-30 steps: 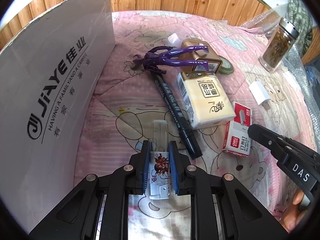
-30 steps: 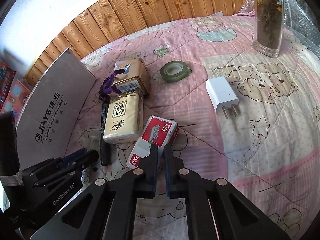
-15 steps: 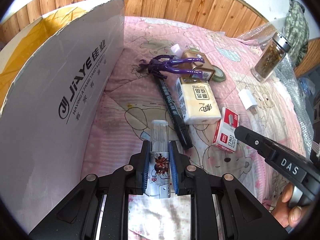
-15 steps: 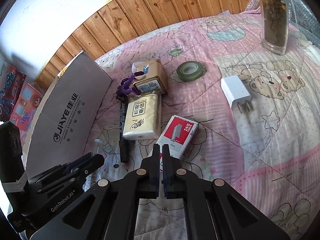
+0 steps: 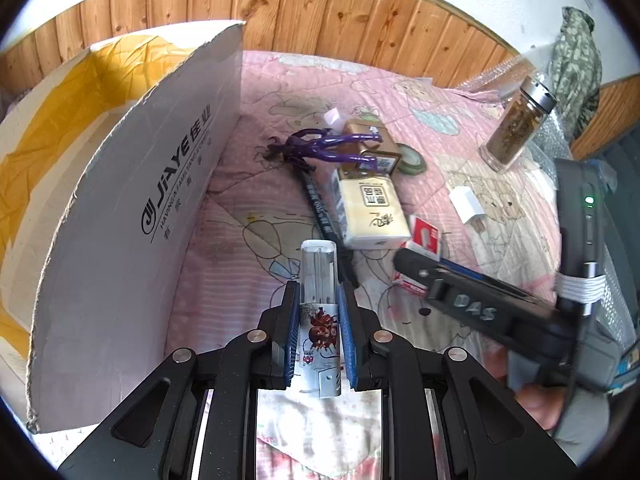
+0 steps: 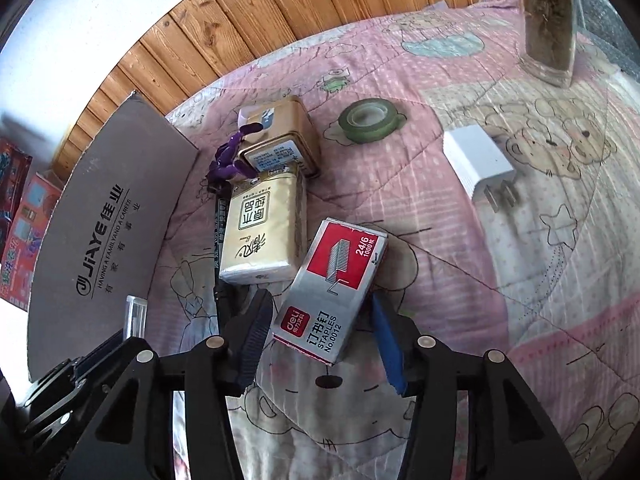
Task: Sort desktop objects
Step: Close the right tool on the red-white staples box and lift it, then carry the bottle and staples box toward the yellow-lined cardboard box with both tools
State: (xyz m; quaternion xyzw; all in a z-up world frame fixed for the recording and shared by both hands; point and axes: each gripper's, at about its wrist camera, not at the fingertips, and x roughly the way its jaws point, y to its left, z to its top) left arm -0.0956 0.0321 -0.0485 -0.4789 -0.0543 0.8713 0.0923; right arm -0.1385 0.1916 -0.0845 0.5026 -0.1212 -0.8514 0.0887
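A: Right, nearest us the left gripper [image 5: 319, 340] is clamped on a clear lead tube [image 5: 319, 280] (cartoon label on its near half), held beside the cardboard box [image 5: 120, 220].

B: And the right gripper [image 6: 320, 336] has its fingers spread wide either side of the staples box [image 6: 332, 284] on the pink quilt [image 6: 460, 240].

A: Just beyond lies the tissue pack [image 6: 260, 232], black marker [image 6: 219, 224] at its left, then the gold tin [image 6: 280, 140].

B: Farther right, tape roll [image 6: 370, 120], white charger [image 6: 478, 164], glass jar [image 6: 550, 20].
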